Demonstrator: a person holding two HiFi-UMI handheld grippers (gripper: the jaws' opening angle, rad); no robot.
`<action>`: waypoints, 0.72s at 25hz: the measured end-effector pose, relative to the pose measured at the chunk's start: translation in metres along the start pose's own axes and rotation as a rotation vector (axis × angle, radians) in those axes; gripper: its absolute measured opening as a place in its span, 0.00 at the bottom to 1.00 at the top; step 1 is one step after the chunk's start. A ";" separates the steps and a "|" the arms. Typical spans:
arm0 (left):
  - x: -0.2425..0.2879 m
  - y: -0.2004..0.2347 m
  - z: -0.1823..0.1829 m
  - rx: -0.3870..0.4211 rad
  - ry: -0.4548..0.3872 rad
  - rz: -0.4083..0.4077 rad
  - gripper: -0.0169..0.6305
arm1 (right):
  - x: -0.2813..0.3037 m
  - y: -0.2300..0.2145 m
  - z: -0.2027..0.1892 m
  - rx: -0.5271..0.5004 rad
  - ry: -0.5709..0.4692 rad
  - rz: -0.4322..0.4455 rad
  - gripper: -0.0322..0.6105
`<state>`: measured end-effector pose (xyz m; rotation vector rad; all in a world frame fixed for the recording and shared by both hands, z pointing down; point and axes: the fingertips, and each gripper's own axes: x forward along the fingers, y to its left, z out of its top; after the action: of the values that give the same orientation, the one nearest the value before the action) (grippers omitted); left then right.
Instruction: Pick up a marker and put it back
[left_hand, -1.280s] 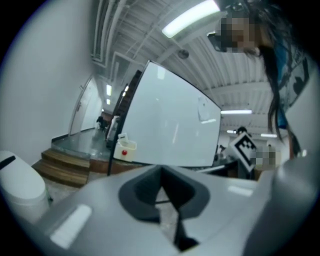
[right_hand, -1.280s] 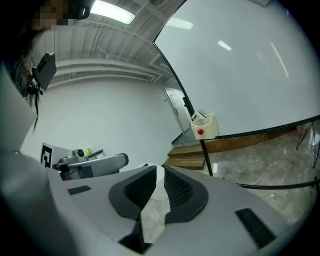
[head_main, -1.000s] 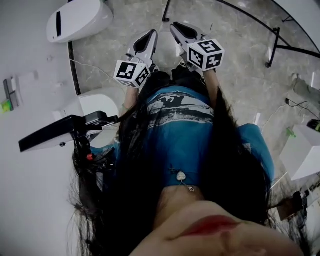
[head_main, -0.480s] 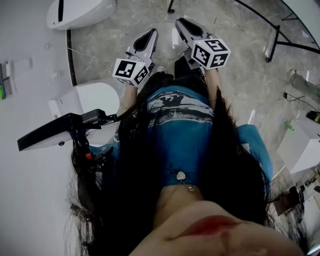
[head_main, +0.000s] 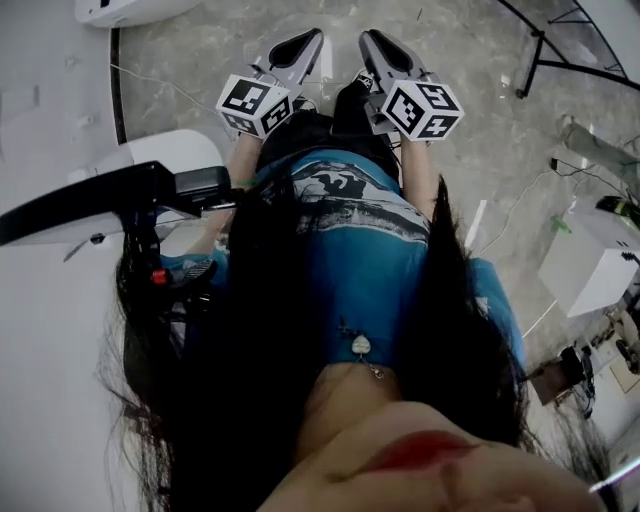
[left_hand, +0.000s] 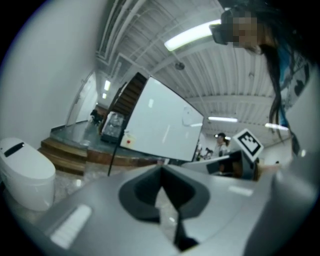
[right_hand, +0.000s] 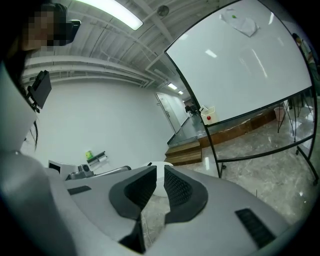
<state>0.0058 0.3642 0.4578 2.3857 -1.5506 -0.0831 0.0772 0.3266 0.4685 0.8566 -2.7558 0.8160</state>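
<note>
No marker shows plainly in any view. A small wall tray (right_hand: 97, 158) with a green item (right_hand: 88, 155) hangs on the far white wall in the right gripper view, too small to make out. Both grippers are held low in front of the person's body, pointing out over the floor. My left gripper (head_main: 303, 40) (left_hand: 160, 172) has its pad tips touching and holds nothing. My right gripper (head_main: 373, 42) (right_hand: 160, 172) shows only a thin slit between its pads, with nothing in it.
A large whiteboard (right_hand: 240, 65) (left_hand: 160, 125) on a black frame (head_main: 560, 60) stands ahead to the right. White rounded pods (left_hand: 25, 172) (head_main: 170, 160) sit on the marble floor at left. A white box (head_main: 590, 260) with cables is at right. Wooden steps (right_hand: 185, 152) lie beyond.
The head view has shifted: both grippers sit higher in the frame, the far white pod has slid to the top left edge, and the wall tray at left has left the view.
</note>
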 end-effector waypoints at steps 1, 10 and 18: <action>-0.003 -0.006 0.000 0.000 -0.001 -0.017 0.03 | -0.006 0.004 -0.003 0.000 -0.002 -0.010 0.13; 0.008 -0.021 0.002 0.009 0.005 -0.073 0.03 | -0.017 0.000 0.001 -0.006 -0.014 -0.044 0.13; 0.010 -0.006 0.014 0.016 -0.041 -0.031 0.03 | -0.003 0.009 0.003 -0.056 0.004 0.000 0.13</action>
<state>0.0124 0.3547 0.4439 2.4363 -1.5379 -0.1276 0.0745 0.3327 0.4607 0.8431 -2.7608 0.7361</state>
